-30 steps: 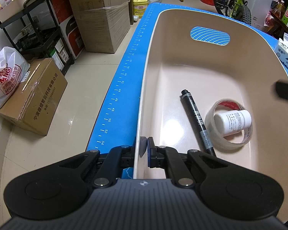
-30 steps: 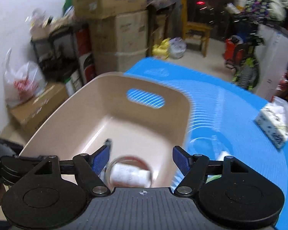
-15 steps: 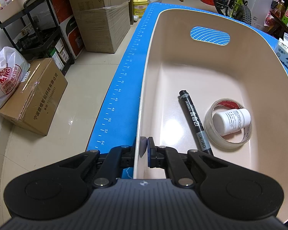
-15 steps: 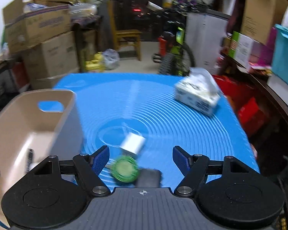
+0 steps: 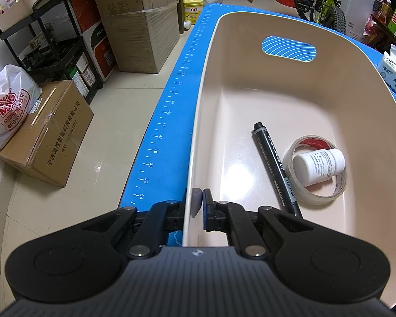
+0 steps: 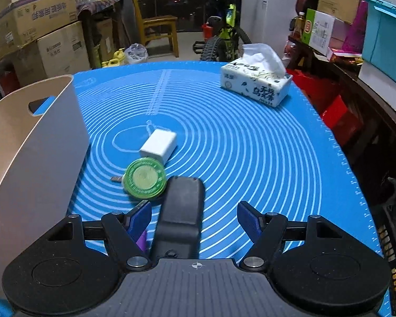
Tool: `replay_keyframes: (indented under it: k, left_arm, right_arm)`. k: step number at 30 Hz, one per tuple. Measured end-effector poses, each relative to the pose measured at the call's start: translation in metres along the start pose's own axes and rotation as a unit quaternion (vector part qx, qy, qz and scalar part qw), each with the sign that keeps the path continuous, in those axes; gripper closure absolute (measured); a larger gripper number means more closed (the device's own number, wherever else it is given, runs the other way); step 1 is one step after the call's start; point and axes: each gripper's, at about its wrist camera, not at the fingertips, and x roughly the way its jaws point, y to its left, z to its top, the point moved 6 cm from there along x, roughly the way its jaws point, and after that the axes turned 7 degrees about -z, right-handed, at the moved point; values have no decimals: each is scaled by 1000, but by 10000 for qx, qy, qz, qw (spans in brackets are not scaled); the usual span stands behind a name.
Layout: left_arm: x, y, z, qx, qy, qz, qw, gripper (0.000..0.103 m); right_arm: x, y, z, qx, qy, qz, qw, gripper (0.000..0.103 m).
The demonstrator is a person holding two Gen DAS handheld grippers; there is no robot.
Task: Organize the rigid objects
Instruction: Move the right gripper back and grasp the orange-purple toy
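My left gripper (image 5: 198, 198) is shut on the near rim of the beige bin (image 5: 290, 92), one finger on each side of the wall. In the bin lie a black marker (image 5: 274, 163), a clear tape roll (image 5: 314, 195) and a white pill bottle (image 5: 319, 166) resting inside the roll. My right gripper (image 6: 194, 218) is open above the blue mat (image 6: 250, 145). A black remote-like object (image 6: 180, 211) lies between its fingers. Ahead lie a green round tin (image 6: 144, 178) and a white charger block (image 6: 158, 146). The bin's wall (image 6: 34, 158) stands at the left.
A tissue pack (image 6: 256, 84) sits at the mat's far right and also shows in the left wrist view (image 5: 394, 76). Cardboard boxes (image 5: 45, 132), a black shelf (image 5: 47, 39) and a plastic bag (image 5: 6, 108) stand on the floor left of the table. A bicycle (image 6: 221, 39) and a chair (image 6: 158, 29) stand beyond.
My right gripper has swung right from over the bin to above the mat and now straddles the black object. The left gripper has held still on the bin's rim.
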Motion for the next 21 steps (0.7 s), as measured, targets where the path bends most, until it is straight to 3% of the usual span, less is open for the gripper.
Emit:
replay_keyframes:
  k: [13,21]
  left_arm:
    - [0,0,0,0,0,1,10000,94]
    - [0,0,0,-1,0,0,10000,94]
  right_arm:
    - [-3,48,-28,-566,240,425,9972,36]
    - [-8,71,-37,-1215,-43,283,9922,40]
